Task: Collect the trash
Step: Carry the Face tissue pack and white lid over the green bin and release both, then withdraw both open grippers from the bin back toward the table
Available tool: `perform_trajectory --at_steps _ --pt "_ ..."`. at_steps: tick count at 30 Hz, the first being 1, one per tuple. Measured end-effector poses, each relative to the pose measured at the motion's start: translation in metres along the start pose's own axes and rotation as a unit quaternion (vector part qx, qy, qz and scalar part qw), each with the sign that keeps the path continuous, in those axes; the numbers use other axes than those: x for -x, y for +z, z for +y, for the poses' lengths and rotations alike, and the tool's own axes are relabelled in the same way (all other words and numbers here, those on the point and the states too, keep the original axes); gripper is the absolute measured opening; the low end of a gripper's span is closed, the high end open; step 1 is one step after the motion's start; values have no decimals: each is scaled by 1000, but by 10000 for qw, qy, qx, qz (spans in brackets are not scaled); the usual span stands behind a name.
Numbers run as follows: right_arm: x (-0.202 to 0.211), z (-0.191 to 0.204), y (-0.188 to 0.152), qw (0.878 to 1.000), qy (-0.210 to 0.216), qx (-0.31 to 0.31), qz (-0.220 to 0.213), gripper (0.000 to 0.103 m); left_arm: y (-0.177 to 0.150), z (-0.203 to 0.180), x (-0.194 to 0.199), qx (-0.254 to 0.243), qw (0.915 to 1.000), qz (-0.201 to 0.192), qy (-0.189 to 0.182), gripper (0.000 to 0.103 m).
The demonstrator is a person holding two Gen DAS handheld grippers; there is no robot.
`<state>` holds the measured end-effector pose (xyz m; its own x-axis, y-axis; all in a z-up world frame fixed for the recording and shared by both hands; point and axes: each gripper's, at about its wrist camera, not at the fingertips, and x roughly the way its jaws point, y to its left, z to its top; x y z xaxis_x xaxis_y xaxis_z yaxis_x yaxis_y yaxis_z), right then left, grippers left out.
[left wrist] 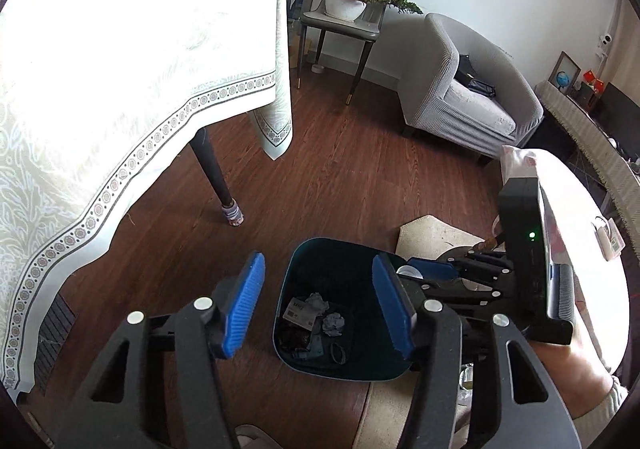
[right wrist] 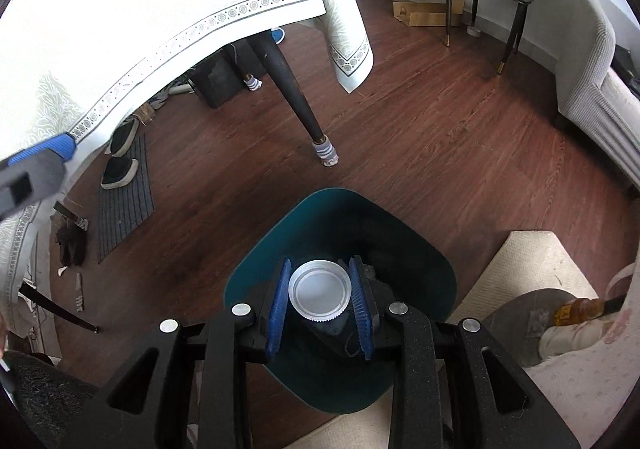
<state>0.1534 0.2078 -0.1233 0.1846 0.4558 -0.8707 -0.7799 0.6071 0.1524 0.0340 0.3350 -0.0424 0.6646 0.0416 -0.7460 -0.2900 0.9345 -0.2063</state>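
my right tongs (right wrist: pixel 320 299) clenched on a round white plastic lid (right wrist: pixel 319 294), held over the dark teal plastic bin (right wrist: pixel 424 269) | my left tongs (left wrist: pixel 318 303) released above it | crumpled grey paper scraps (left wrist: pixel 324 313) inside, on wooden floor (right wrist: pixel 420 129)

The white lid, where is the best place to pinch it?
By its ribbed rim, from two opposite sides. The right gripper holds the white lid that way over the trash bin: it is flat and round, so edges give the pads purchase.
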Motion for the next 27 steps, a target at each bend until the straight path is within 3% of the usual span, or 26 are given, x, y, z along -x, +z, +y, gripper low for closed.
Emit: perform_trajectory --at_steps 3,4,5,6,19,27 --pt "0 -2 -2 10000 -56 -31 -27 32 2 -5 6 -67 9999 -120 -48 57" --pt "1 -3 -3 9999 -113 -38 -47 36 3 -7 7 -76 9998 -144 -76 57" --pt "2 -4 -4 9998 -168 -39 -93 46 4 -8 7 -80 9998 -150 -70 57" --pt "4 -5 -5 9997 -201 -45 -153 48 4 -9 7 -81 9998 -151 -64 56" --pt "36 -10 -15 9997 23 91 -230 48 20 -27 17 -34 9989 -469 -27 53" --pt "81 -23 -24 9977 220 21 -647 48 29 -54 22 -108 9979 -626 -109 53"
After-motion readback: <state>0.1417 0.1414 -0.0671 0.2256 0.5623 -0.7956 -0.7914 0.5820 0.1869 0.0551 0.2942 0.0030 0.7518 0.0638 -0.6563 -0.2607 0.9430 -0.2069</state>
